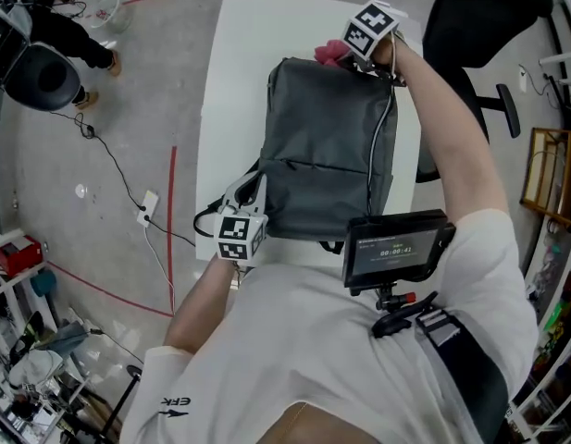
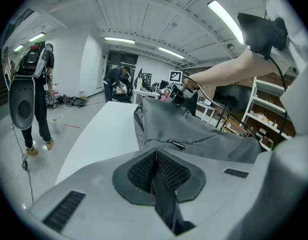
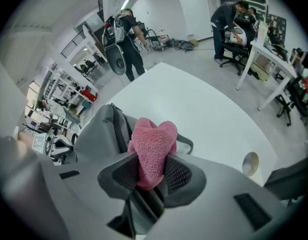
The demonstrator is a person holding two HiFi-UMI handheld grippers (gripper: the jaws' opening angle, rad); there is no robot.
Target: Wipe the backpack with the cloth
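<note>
Grey backpack point(image 1: 327, 151) on white surface point(image 1: 231, 81). Right hand-held gripper point(image 3: 151, 171) pinches the pink cloth point(image 3: 153, 144) at its 12 o'clock edge, poised to wipe; left hand-held gripper point(image 2: 154, 164), jaws pressed together, seemingly steadies the 7 o'clock corner.

Grey backpack point(image 1: 327, 151) flat; bunched pink cloth point(image 1: 329, 54) at its top

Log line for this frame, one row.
right gripper: shut on pink cloth, at top edge of backpack | left gripper: shut, by backpack's near corner | backpack: flat on white table
</note>
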